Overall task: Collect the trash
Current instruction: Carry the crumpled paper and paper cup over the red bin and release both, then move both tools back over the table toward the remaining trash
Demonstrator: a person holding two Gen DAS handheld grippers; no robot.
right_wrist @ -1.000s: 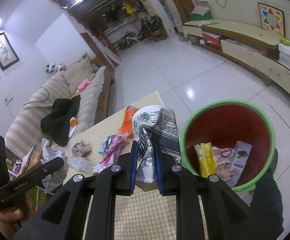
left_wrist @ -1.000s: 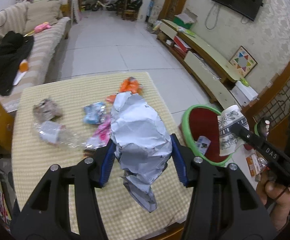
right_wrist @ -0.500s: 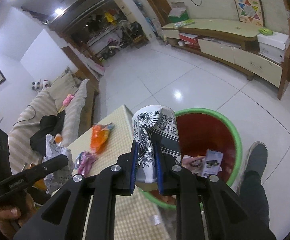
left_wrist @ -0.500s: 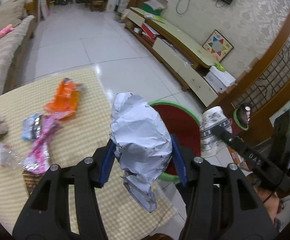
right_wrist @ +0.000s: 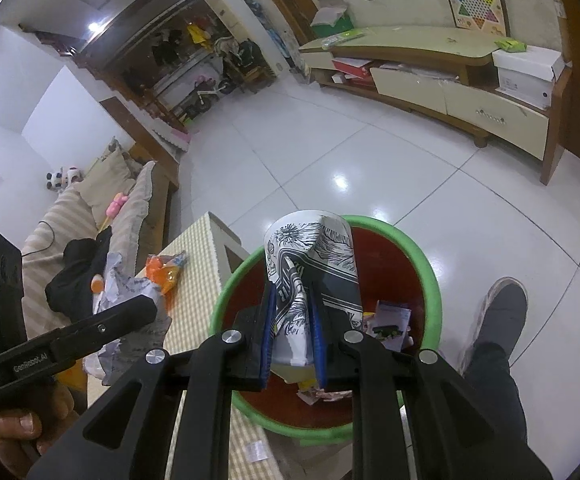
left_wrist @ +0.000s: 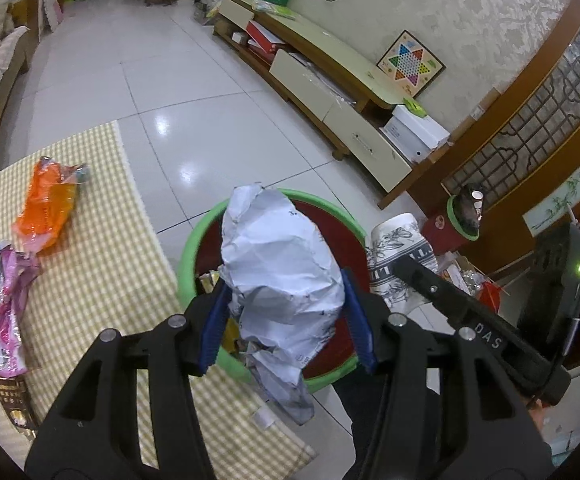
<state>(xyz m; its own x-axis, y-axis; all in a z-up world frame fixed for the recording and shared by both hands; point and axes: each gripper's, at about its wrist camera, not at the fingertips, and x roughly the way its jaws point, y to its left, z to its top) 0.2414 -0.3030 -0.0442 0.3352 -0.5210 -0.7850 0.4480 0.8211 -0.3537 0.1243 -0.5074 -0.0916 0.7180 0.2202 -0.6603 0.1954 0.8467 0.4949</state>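
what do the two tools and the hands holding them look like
Both the left tool and right tool are matte black plastic frames with triangular cut-outs, silver screw heads and blue ribbed pads. Side bars carry white lettering, "DAS" on the right one, "GenRobot.AI" on the left. The left hand is bare; no sleeve shows.

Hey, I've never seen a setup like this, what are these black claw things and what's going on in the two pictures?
No robot here: a person holds hand-operated tongs in each hand, each carrying a wide-angle camera looking along its fingers. The left view shows the left tongs clamping crumpled white paper. The right view shows the right tongs squeezing a patterned paper cup. Both hang above a red bin with a green rim already holding some rubbish. On the checked tablecloth lie an orange wrapper and a pink wrapper.
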